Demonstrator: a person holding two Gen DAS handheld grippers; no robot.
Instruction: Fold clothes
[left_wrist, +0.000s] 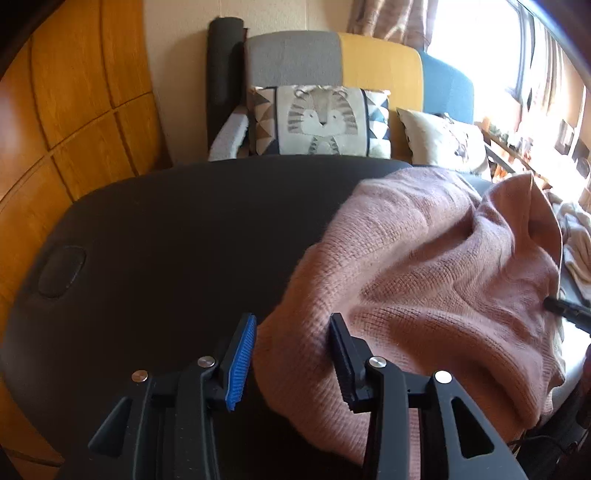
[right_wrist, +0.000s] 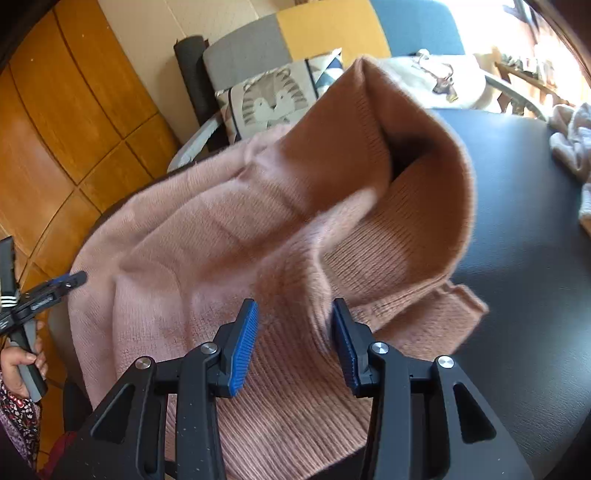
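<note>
Pink knit sweater (left_wrist: 424, 273) lying rumpled on a dark round table (left_wrist: 166, 236), toward the right part of the top as the left wrist view shows it, with a cream garment (right_wrist: 572, 147) further right near the table's rim. Left of the sweater: the left gripper (left_wrist: 291, 354), fingers apart, straddling the sweater's near-left edge; knit lies between the blue pad and the black one, but neither visibly presses it, so the cloth appears only bracketed, not pinched. The right wrist view shows a hand (right_wrist: 22, 365) on this gripper's handle and its tip at the sweater's left margin. Centre: the sweater body, a soft, fuzzy, loosely draping knit, judged light and limp; it will sag and stretch if lifted by one point, and the nap should give the ribbed pads good purchase. The firmer ribbed hem or cuff are the likeliest places to take hold. Right of centre: the right gripper (right_wrist: 295, 343), likewise spread wide, set over the ribbed band at the sweater's near edge, with a ridge of cloth rising between its fingers and touching or nearly touching the pads. Beyond it, a ribbed tubular opening (right_wrist: 417, 155), collar or sleeve, stands up off the table.
</note>
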